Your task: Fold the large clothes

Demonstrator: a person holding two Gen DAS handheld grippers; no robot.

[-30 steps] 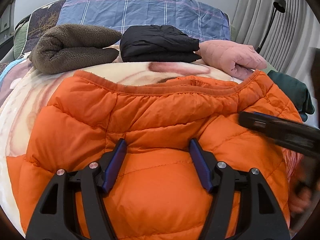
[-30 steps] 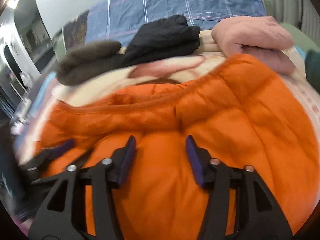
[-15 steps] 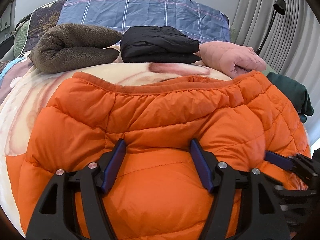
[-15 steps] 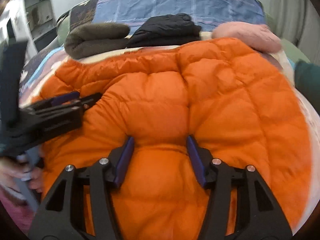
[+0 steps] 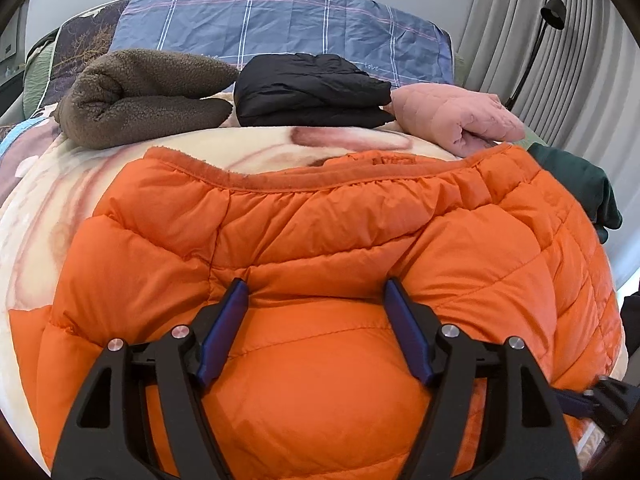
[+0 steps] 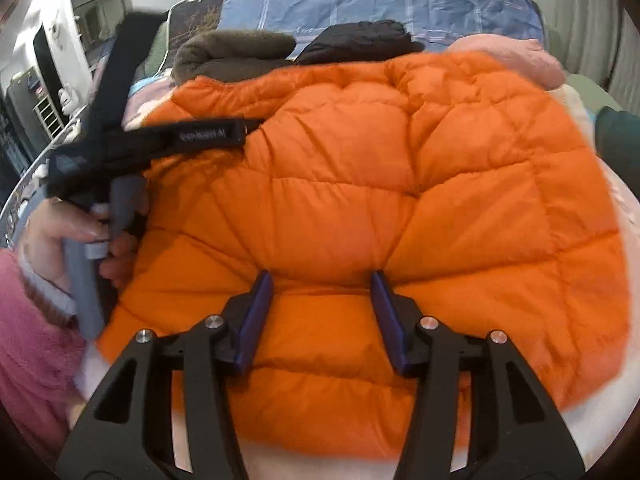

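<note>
An orange puffer jacket lies spread on the cream blanket of a bed. My left gripper presses down on its padded middle. Its jaws are opening, and a bulge of the jacket stands between the blue pads without being pinched. My right gripper rests on the jacket near its closer edge. Its jaws are closing a little around a puffed panel, but the pads do not clamp it. In the right wrist view the left gripper lies at the left, held by a hand in a pink sleeve. A corner of the right gripper shows at the lower right of the left wrist view.
Along the far side of the bed lie a folded brown fleece, a folded black jacket and a pink quilted garment. A dark green garment is at the right edge. Behind are a blue plaid pillow, a black lamp and grey curtains.
The right gripper has swept across the jacket toward its near right side, sinking to the lower right corner of the left wrist view. The left gripper stayed put, with its jaws slightly wider.
</note>
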